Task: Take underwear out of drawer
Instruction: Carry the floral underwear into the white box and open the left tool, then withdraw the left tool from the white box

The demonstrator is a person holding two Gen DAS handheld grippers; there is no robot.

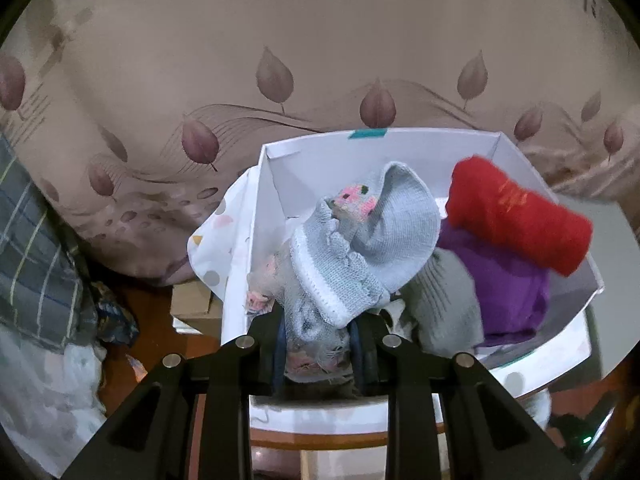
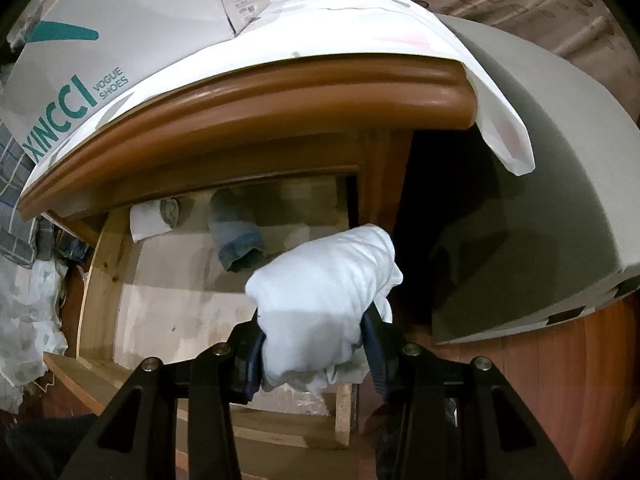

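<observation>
Right gripper [image 2: 314, 354]: clamping a white rolled garment [image 2: 324, 304], roll's long axis running forward beyond the fingertips, hanging over the open drawer [image 2: 168, 300]; left gripper [image 1: 318, 350]: pinching a grey knitted piece [image 1: 360, 240], box [image 1: 400, 152] lying just ahead, likely receiving it.

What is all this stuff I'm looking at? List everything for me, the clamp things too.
Shoe box: one, white, open, on the nightstand top.
Knitted garment: one, pale blue-grey, pink pattern, over the box's near edge.
Red roll: one, in the box.
Purple cloth: one, in the box under the red roll.
Grey knit: one, in the box.
Drawer: one, light wood, pulled open.
White roll: one, at the drawer's back.
Blue roll: one, in the drawer.
White bundle: one, above the drawer.
Left gripper: black, shut on the knitted garment.
Right gripper: black, shut on the white bundle.
</observation>
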